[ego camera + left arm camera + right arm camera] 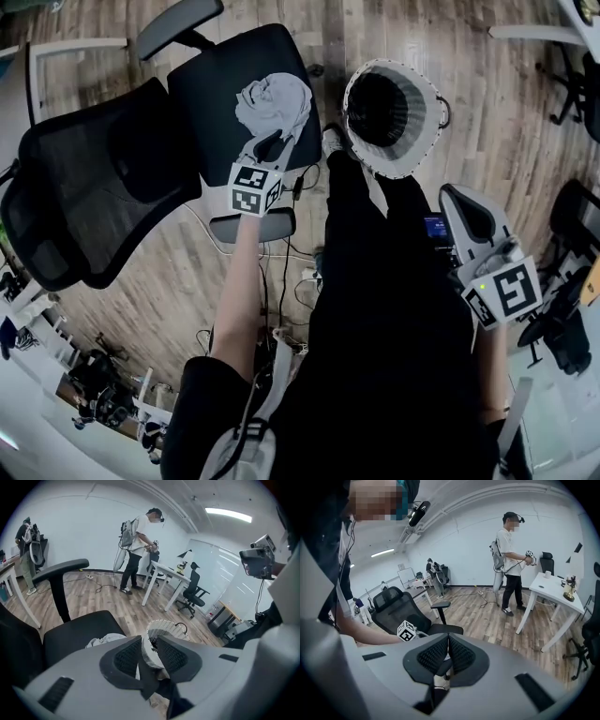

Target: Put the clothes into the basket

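My left arm reaches out straight from the body, forearm bare. It carries the left tongs over the near edge of the black chair seat, pointing forward and slanting down. In the left gripper view the left tongs stand a little apart with nothing pinched between the pads. Through the narrow gap I see only the basket farther off. The garment lies just left of the left jaw, and I cannot tell whether the tip touches it. The right tongs hang close to my right side, also slanting down, near me and well apart from the basket. In the right gripper view the right tongs have their pads pressed together and hold nothing. Beyond them, to the left, are the chair and the marker cube of the left tongs. I count one piece of clothing, a crumpled pale grey garment on the seat. There is one basket, white woven with a dark inside, standing on the wooden floor just right of the chair. I count two tongs, and nothing lies in the basket that I can make out.
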Demonstrator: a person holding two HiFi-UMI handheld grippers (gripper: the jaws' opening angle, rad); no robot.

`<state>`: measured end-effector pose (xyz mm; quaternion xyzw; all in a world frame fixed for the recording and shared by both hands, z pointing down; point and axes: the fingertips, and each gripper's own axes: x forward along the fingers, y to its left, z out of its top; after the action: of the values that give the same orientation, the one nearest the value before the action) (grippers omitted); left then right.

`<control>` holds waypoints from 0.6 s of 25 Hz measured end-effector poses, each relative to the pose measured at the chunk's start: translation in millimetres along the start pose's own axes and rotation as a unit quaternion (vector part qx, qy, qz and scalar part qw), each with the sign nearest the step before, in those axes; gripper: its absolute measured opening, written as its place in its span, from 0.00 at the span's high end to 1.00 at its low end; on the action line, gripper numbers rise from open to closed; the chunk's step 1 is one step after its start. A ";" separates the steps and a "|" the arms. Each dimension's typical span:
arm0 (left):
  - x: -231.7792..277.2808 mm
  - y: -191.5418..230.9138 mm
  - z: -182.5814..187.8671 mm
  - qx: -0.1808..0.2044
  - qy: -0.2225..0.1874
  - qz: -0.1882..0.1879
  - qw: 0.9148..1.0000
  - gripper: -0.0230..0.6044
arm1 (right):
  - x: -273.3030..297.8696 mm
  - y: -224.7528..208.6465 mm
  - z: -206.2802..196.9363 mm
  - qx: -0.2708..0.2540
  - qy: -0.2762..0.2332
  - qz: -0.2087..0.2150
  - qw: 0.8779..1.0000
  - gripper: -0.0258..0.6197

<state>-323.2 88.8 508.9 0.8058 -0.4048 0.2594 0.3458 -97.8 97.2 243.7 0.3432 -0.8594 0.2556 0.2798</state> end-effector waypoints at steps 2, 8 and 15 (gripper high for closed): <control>7.7 9.8 -8.8 -0.003 0.010 0.004 1.000 0.79 | 5.5 0.4 -3.5 0.004 0.009 0.002 1.000 0.93; 27.7 33.4 -27.9 -0.007 0.033 0.021 0.999 0.68 | 19.4 -1.6 -10.2 0.007 0.031 0.009 0.999 0.93; 53.5 62.3 -47.3 -0.011 0.057 0.042 0.997 0.54 | 27.1 -5.8 -19.6 0.012 0.057 0.003 0.998 0.93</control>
<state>-352.8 72.8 597.5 0.7680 -0.4211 0.3149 0.3658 -104.0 93.8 276.9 0.3292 -0.8399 0.2857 0.3234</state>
